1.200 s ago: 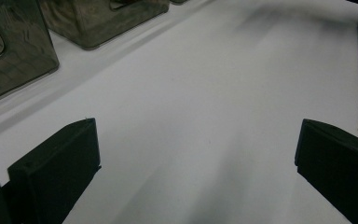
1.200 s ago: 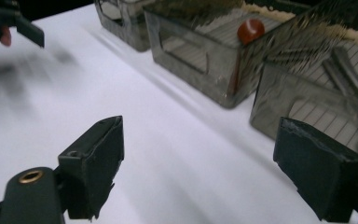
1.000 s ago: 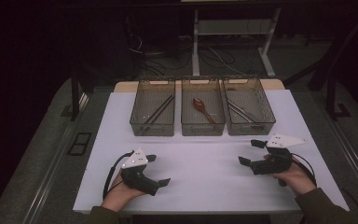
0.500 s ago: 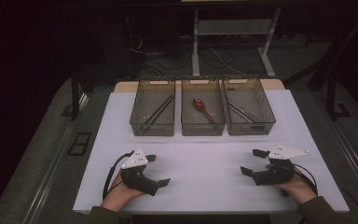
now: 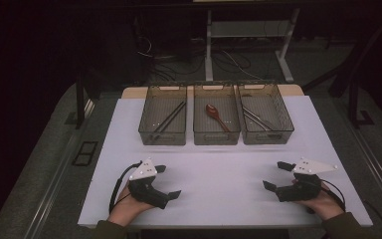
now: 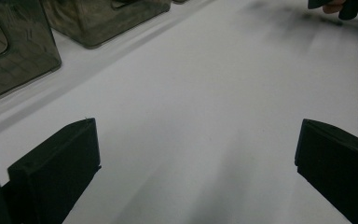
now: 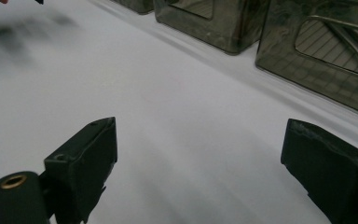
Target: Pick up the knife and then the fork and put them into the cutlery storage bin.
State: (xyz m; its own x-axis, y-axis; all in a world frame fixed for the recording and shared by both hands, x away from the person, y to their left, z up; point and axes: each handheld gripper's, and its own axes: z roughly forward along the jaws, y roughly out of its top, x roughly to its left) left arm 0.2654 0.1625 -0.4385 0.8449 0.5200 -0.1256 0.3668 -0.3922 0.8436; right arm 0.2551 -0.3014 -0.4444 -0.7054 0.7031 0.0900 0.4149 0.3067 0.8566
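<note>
Since a second ago the right gripper (image 5: 274, 176) has slid back toward the person and sunk to the white sheet (image 5: 219, 174), jaws just widening on nothing; the left gripper (image 5: 168, 181), likewise spread and empty, hasn't moved. Both seem parked at rest, well short of three smoky bins (image 5: 216, 119) ahead: dark sticks (image 5: 168, 117) left, reddish spoon (image 5: 217, 116) middle, metal utensils (image 5: 258, 118) right.

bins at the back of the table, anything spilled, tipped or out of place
Nothing stands out. The three bins sit upright in a straight row: the left bin holds dark sticks, the middle bin a red spoon, the right bin metal utensils. Nothing lies loose on the white table.
</note>
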